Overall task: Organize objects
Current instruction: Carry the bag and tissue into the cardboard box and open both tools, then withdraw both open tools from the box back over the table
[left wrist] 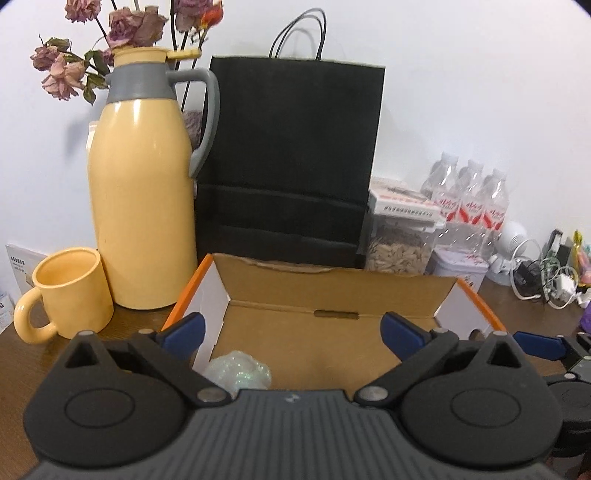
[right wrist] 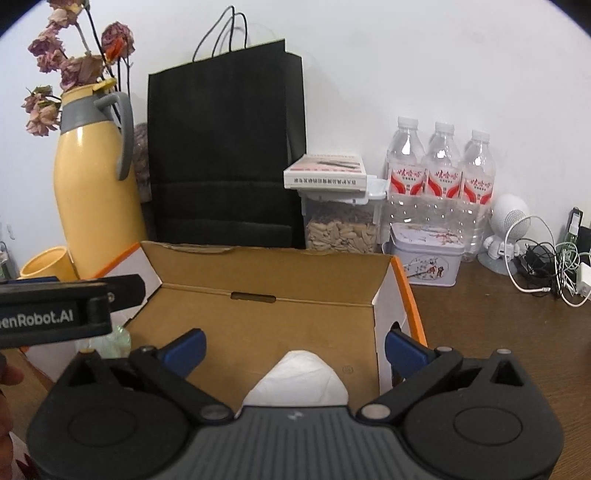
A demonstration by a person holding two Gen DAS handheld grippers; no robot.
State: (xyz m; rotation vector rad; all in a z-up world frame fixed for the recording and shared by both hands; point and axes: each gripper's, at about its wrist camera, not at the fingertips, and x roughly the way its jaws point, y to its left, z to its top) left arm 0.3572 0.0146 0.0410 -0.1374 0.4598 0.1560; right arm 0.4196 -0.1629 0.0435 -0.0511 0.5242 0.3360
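- Left tongs [left wrist: 291, 334] tilted gently downward over the near left part of an open cardboard box [left wrist: 332, 291], blue pads spread wide, gripping nothing.
- Right tongs [right wrist: 295, 349] tilted down likewise over the near right part of the same box, spread wide, empty.
- Side by side, the two tools: black body of the left one crossing the left edge of the right wrist view, a blue fingertip of the right one poking in at the right of the left wrist view.
- Crumpled clear plastic wrap [left wrist: 240, 373] lying on the box floor at the near left, just below the left tongs, not touched by the pads.
- White folded piece [right wrist: 299, 380], paper or cloth (cannot tell which), on the box floor at the near side, between the right pads but not pinched.
- Beyond the box, upright against the wall: black paper bag [left wrist: 291, 162].
- Far left on the brown tabletop [right wrist: 480, 332]: yellow thermos jug [left wrist: 140, 206], yellow mug [left wrist: 70, 295] just beside it, dried flowers [left wrist: 122, 26] behind.
- Far right: clear container of seeds [right wrist: 341, 229] with a small flat box [right wrist: 325, 171] on top, three water bottles [right wrist: 441, 166], a white tin [right wrist: 424, 258], a tangle of cables [right wrist: 546, 266].
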